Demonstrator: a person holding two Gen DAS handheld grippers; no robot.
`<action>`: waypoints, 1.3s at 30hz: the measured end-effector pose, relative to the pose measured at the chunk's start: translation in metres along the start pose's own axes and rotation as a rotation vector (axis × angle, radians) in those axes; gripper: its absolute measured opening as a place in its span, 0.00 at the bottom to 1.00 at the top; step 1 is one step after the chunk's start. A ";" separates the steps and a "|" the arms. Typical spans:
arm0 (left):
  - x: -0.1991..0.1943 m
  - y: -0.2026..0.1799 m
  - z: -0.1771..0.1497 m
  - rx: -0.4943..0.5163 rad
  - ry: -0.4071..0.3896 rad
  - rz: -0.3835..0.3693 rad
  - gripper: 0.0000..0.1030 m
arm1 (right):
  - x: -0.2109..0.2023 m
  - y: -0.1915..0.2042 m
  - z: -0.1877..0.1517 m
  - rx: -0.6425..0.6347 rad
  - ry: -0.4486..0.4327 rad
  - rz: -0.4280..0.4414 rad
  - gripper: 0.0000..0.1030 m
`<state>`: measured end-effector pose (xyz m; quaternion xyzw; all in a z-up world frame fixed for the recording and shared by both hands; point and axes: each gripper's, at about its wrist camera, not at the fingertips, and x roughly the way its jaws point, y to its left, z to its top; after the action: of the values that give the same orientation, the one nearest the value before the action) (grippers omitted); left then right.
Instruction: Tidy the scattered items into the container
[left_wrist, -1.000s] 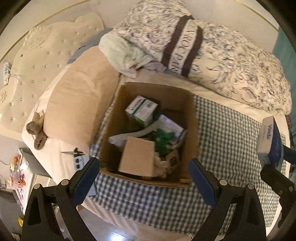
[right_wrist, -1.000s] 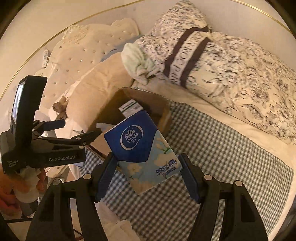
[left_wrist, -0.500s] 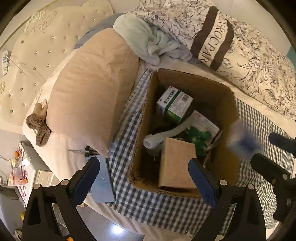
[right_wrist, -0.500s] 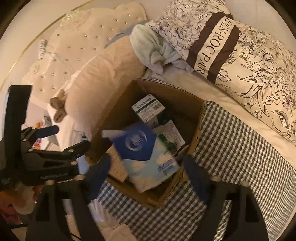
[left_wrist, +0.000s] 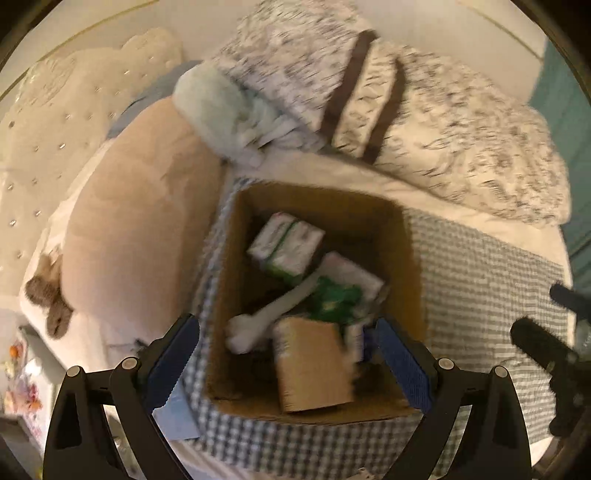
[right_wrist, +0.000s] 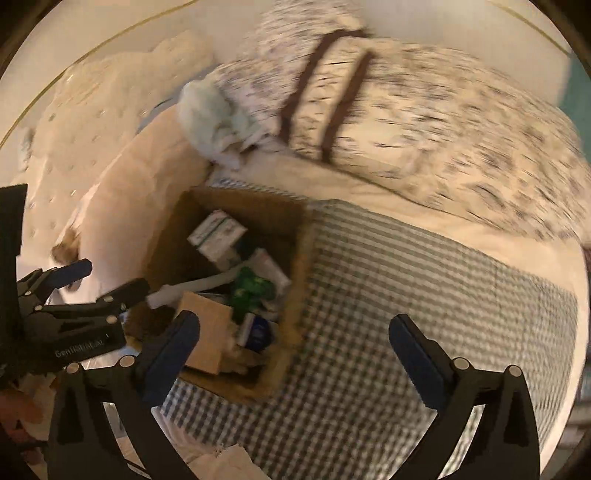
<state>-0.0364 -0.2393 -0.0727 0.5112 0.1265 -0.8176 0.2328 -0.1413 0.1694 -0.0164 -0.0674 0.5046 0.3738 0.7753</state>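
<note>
An open cardboard box (left_wrist: 410, 258) stands on the bed and holds a green-and-white medicine box (left_wrist: 286, 245), a white tube (left_wrist: 269, 314), a green packet (left_wrist: 332, 299) and a brown carton (left_wrist: 310, 365). The blue tissue pack (right_wrist: 258, 332) lies inside the box near its front corner. My right gripper (right_wrist: 294, 325) hovers above the box's right wall (right_wrist: 299, 266), its jaws opening wide with nothing between them. My left gripper (left_wrist: 286, 332) hangs open over the box's near edge, empty. Both views are blurred.
The box sits on a checked blanket (left_wrist: 480, 280). A beige pillow (left_wrist: 136, 229) lies to its left, with a floral pillow (left_wrist: 424, 110) and a pale green cloth (left_wrist: 221, 110) behind it. A brown plush toy (left_wrist: 48, 302) lies by the tufted headboard (left_wrist: 44, 122). The bed's edge runs just below the box.
The right gripper let go of the blue tissue pack, which dropped into the box, and its jaws spread wide. Both views swung over the box.
</note>
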 end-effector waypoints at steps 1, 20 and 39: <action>-0.004 -0.010 0.000 0.010 -0.016 -0.014 0.96 | -0.007 -0.010 -0.007 0.030 -0.011 -0.021 1.00; -0.038 -0.121 -0.039 0.150 -0.036 -0.077 1.00 | -0.072 -0.122 -0.089 0.244 -0.046 -0.187 1.00; -0.047 -0.115 -0.049 0.103 -0.017 -0.087 1.00 | -0.074 -0.116 -0.098 0.169 -0.027 -0.166 1.00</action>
<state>-0.0395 -0.1068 -0.0565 0.5095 0.1044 -0.8367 0.1718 -0.1539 0.0016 -0.0335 -0.0382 0.5166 0.2654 0.8132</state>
